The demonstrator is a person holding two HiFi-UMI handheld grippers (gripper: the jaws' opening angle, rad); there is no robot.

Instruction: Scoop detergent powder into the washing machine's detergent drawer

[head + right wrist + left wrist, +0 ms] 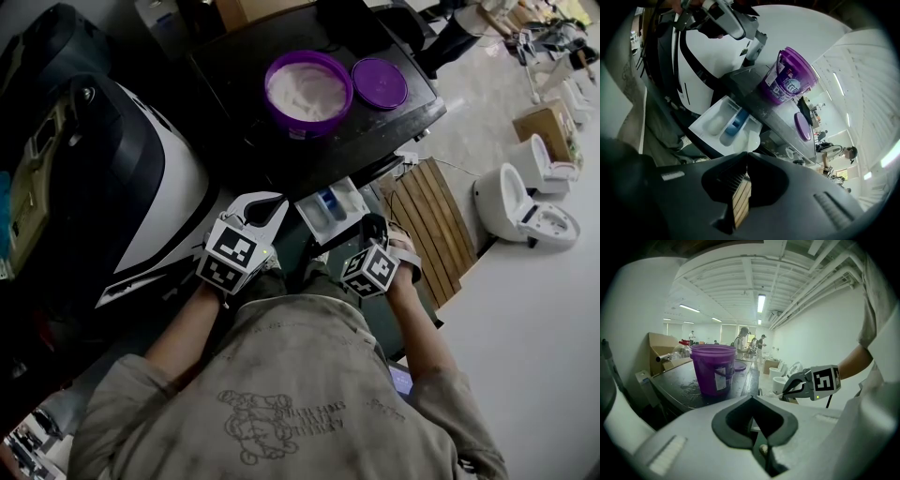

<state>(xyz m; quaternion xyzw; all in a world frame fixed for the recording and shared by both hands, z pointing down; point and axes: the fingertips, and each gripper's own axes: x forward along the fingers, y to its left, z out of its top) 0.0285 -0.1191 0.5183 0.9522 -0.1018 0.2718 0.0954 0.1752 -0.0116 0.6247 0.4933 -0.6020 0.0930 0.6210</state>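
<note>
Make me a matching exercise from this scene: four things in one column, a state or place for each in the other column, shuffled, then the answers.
Things:
1. tub
2. lid
3. drawer
4. left gripper

States:
A. pulled out, blue insert showing
B. jaws together, holding nothing
C. open, white powder inside
D. lying flat, off its container

Pairs: 1-C, 2-D, 3-A, 4-B.

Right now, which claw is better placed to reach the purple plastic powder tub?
Probably left: the left claw points straight at the purple plastic tub; the right claw faces the white drawer.
</note>
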